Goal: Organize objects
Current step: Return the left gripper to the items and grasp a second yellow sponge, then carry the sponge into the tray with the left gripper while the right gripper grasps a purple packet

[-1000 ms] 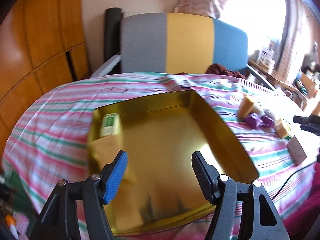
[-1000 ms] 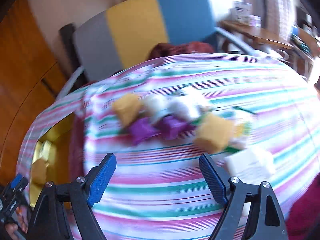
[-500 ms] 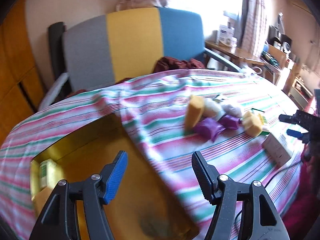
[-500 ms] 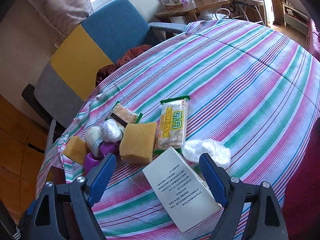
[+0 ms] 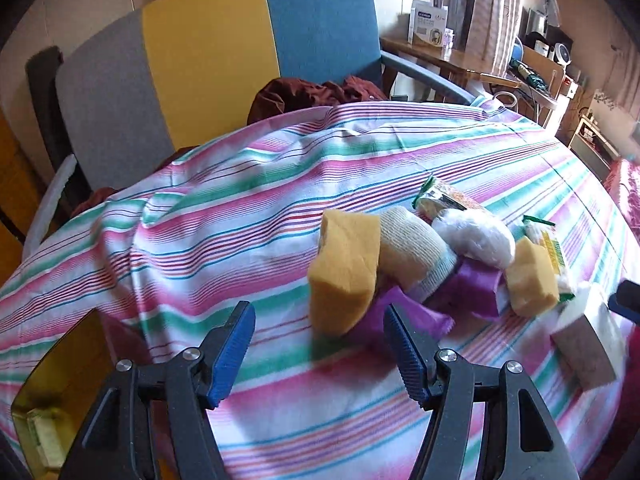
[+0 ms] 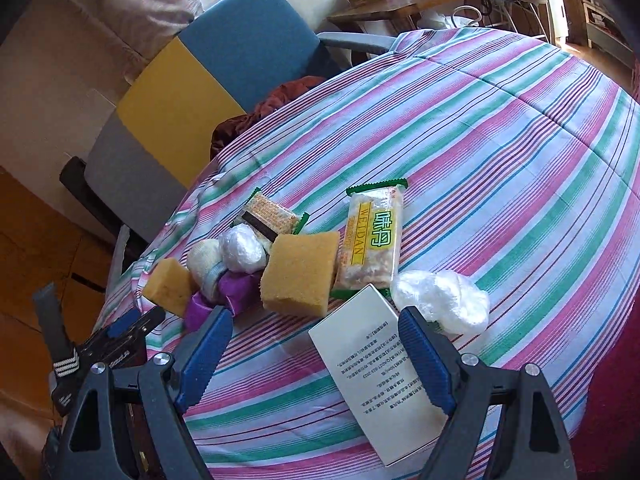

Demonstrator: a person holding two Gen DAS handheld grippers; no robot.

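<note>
Left claw [image 5: 319, 338]: jaws apart and empty, over the striped cloth [image 5: 240, 220] of the bench, just short of the heap of goods.
Right claw [image 6: 316, 342]: jaws spread wide with nothing pressed between them; the white box [image 6: 376, 364] lies on the cloth between and beyond its blue pads, not gripped.
Landmark: the large sponge [image 6: 300, 276], yellow, lying flat at the middle of the heap.
White box: just nearer than the large sponge, printed side up, one corner close to it.
Plastic wad [image 6: 440, 300]: crumpled clear film, right of the white box and nearer than the sponge's far edge.
Purple wrappers [image 6: 236, 288]: left of the large sponge, partly under the other things.
Small sponge [image 5: 346, 268]: left of the purple wrappers, tipped up on its edge.
Rolled sock [image 5: 412, 250]: cream, between the small sponge and the large one, resting on the wrappers.
Wrapped ball [image 6: 244, 248]: white, just beyond the sock.
Cracker pack [image 6: 370, 240]: green-edged, touching the large sponge's right side.
Second snack pack [image 6: 270, 216]: beyond the large sponge, slanted.
Gold tin [image 5: 68, 384]: far left of the heap, at the picture's blurred corner; a pale packet seems to lie inside.
Chair [image 5: 216, 52]: grey, yellow and blue back, beyond the bench.
</note>
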